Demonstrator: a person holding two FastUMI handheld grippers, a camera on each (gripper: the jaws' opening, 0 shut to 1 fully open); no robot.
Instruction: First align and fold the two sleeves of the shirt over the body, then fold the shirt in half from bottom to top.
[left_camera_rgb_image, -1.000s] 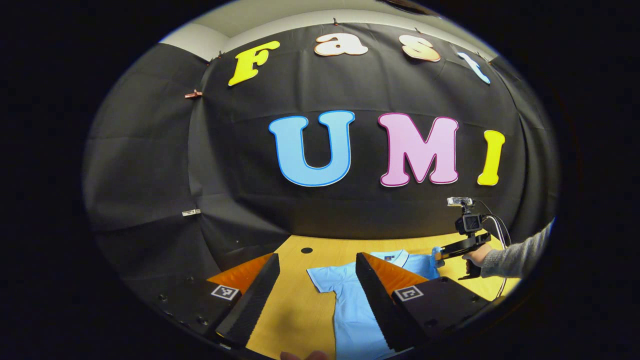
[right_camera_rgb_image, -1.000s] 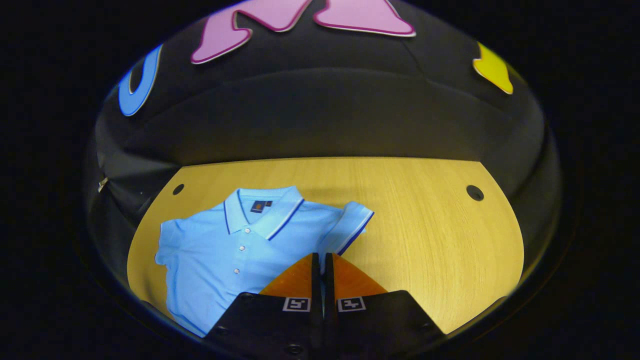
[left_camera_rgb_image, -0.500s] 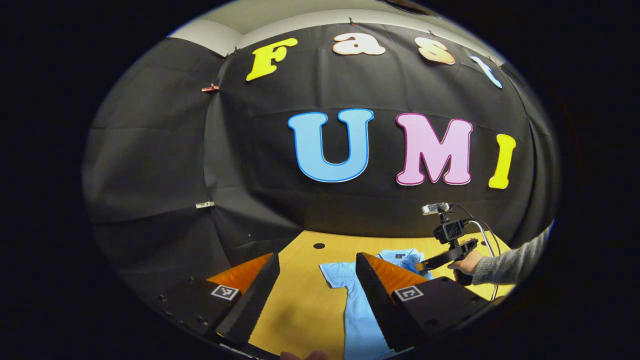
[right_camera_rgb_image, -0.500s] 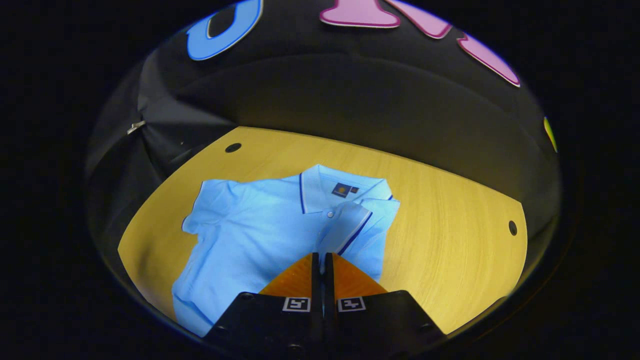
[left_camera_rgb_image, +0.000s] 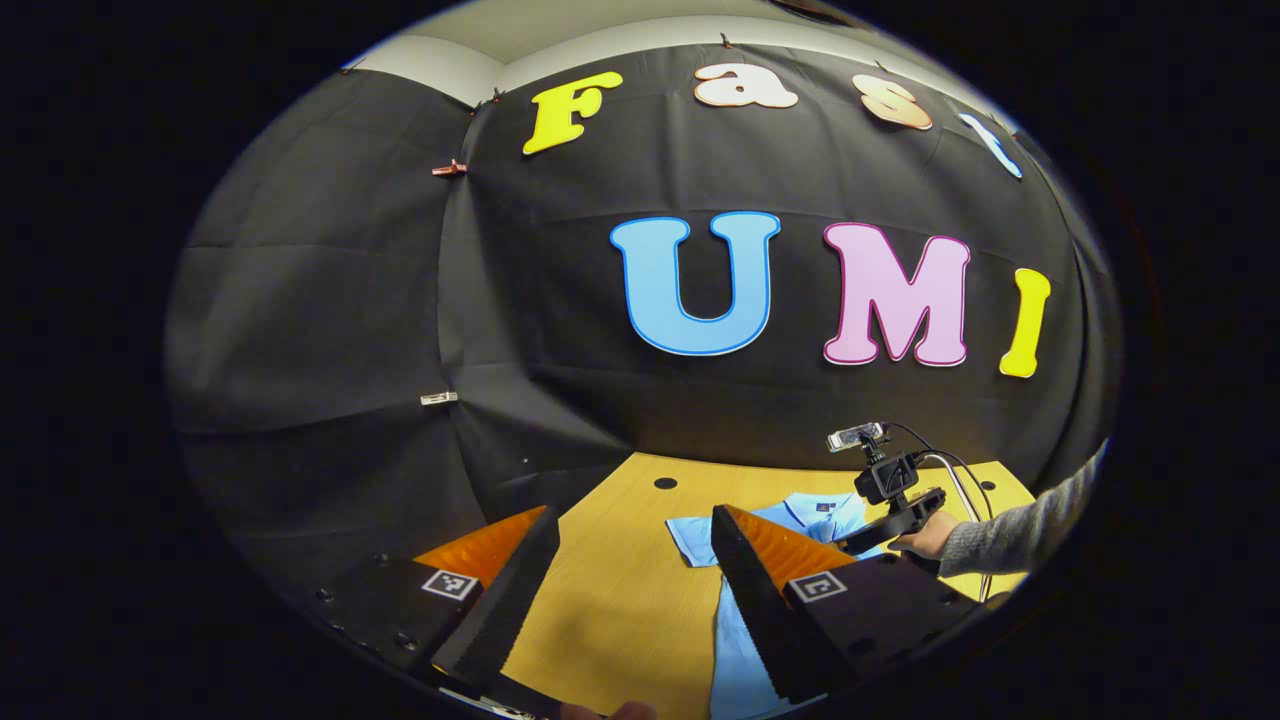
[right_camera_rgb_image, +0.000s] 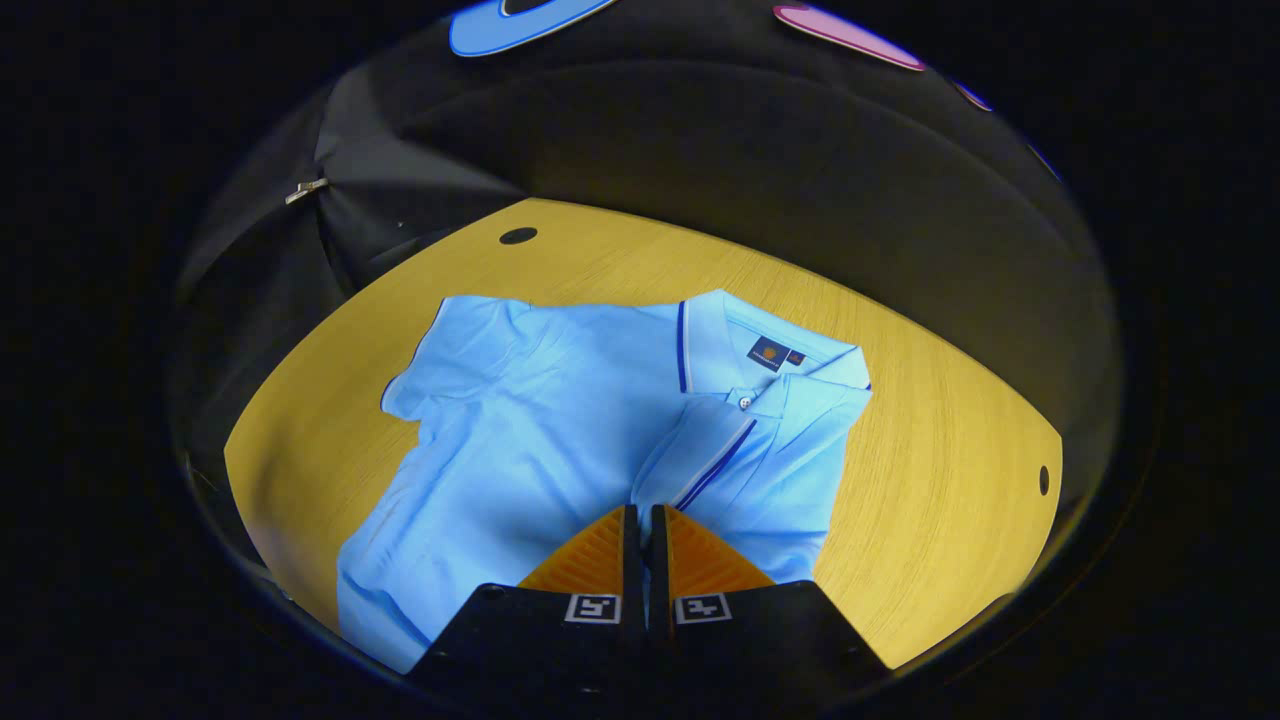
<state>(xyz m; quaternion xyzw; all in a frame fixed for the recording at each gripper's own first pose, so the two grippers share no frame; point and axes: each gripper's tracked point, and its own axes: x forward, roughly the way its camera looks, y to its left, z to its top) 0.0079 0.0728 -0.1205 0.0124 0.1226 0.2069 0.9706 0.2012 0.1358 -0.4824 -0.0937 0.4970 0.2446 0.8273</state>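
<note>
A light blue polo shirt (right_camera_rgb_image: 520, 420) lies face up on the wooden table (right_camera_rgb_image: 930, 480), collar (right_camera_rgb_image: 740, 345) toward the booth wall. My right gripper (right_camera_rgb_image: 643, 512) is shut on the striped-cuff sleeve (right_camera_rgb_image: 700, 460), which is drawn over the chest below the collar. The other sleeve (right_camera_rgb_image: 440, 350) lies spread out flat to the side. In the left gripper view my left gripper (left_camera_rgb_image: 632, 520) hovers open above the table (left_camera_rgb_image: 620, 600), holding nothing, with the shirt (left_camera_rgb_image: 740, 640) partly hidden behind one finger. The right gripper (left_camera_rgb_image: 870, 535), held by a hand, shows over the shirt there.
A grey sleeve (left_camera_rgb_image: 1010, 535) reaches in from the right. Round cable holes (right_camera_rgb_image: 518, 236) sit near the table's far corners, one more hole (right_camera_rgb_image: 1044, 480) at the right. Black cloth walls close in the table's far side. Bare wood lies right of the shirt.
My right gripper has carried the sleeve inward from beside the shirt until it lies over the chest. The left gripper stays open and its view has swung slightly left.
</note>
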